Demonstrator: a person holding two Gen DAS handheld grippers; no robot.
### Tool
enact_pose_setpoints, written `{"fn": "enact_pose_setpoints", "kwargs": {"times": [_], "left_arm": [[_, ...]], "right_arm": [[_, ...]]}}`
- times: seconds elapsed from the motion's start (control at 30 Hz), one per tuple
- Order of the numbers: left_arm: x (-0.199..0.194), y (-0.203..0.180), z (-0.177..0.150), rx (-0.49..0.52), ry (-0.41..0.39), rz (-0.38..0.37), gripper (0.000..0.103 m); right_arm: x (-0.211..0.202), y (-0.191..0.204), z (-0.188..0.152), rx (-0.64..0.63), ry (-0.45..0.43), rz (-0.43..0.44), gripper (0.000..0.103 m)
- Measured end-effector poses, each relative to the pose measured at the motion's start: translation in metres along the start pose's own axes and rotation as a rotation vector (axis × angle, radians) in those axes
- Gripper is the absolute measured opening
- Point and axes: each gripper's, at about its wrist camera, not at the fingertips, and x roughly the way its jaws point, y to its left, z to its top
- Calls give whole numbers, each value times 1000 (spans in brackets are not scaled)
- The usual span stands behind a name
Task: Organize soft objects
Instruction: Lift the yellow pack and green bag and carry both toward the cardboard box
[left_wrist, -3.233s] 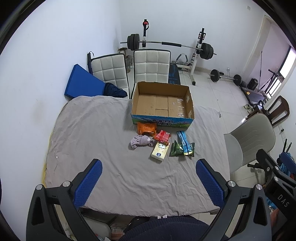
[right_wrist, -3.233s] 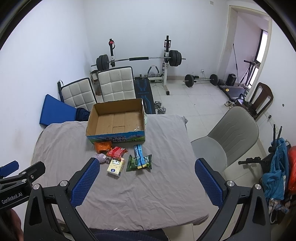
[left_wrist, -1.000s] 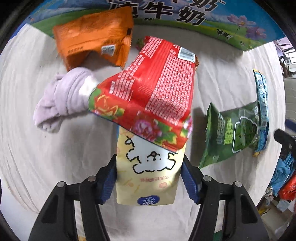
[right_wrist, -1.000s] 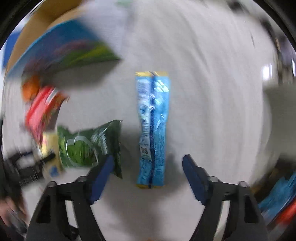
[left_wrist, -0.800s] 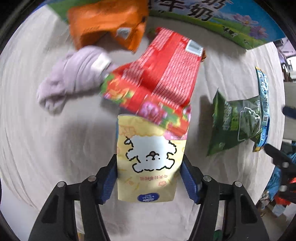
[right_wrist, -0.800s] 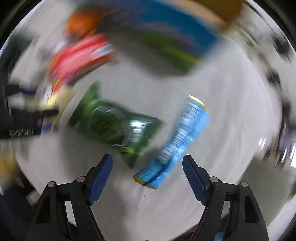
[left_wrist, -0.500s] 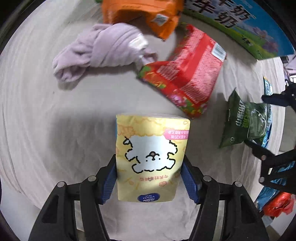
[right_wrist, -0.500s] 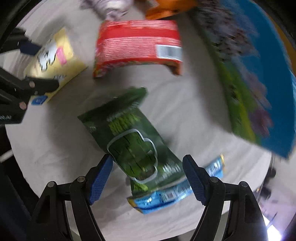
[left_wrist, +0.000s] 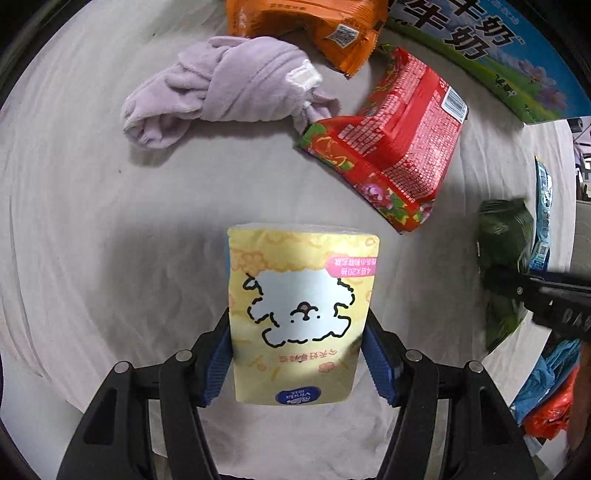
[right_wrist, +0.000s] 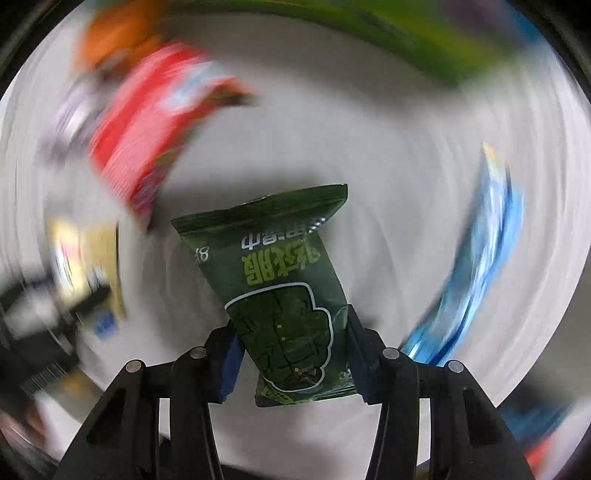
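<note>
My left gripper (left_wrist: 301, 360) is shut on a yellow tissue pack (left_wrist: 301, 314) with a white dog drawing and holds it above the grey cloth. Beyond it lie a lilac rolled towel (left_wrist: 229, 92), an orange packet (left_wrist: 314, 26) and a red packet (left_wrist: 391, 147). My right gripper (right_wrist: 291, 363) is shut on a dark green snack bag (right_wrist: 280, 288), which stays sharp while the rest of that view is blurred. A long blue packet (right_wrist: 476, 258) lies to its right. The right gripper shows at the right edge of the left wrist view (left_wrist: 546, 299).
The printed side of a cardboard box (left_wrist: 491, 48) stands at the far edge of the pile. The grey cloth (left_wrist: 92, 240) covers the table, whose edge falls off at the lower right. Blue and orange bags (left_wrist: 546, 398) lie beyond that edge.
My right gripper has closed on the green bag and is swinging fast with it. My left gripper has pulled the yellow tissue pack back, away from the red packet and the towel.
</note>
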Motion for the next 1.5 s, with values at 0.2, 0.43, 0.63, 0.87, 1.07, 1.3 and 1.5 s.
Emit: {"fn": "enact_pose_setpoints", "kwargs": {"times": [0.2, 0.43, 0.63, 0.87, 1.07, 1.3, 1.5], "left_arm": [[16, -14, 4, 33, -21, 10, 61], [48, -9, -9, 78, 9, 69, 62], [66, -7, -34, 62, -1, 69, 62], [69, -6, -49, 31, -19, 46, 60], [52, 1, -69, 39, -45, 59, 60], [33, -4, -96, 62, -130, 82, 60], [-13, -20, -132, 83, -237, 49, 60]], "right_arm": [[-14, -9, -20, 27, -59, 42, 74], [-12, -6, -41, 1, -67, -86, 72], [2, -8, -56, 92, -109, -62, 59], [33, 56, -51, 80, -141, -91, 61], [28, 44, -50, 112, -196, -77, 58], [11, 37, -70, 110, -243, -51, 40], [-23, 34, -96, 83, -291, 35, 39]]}}
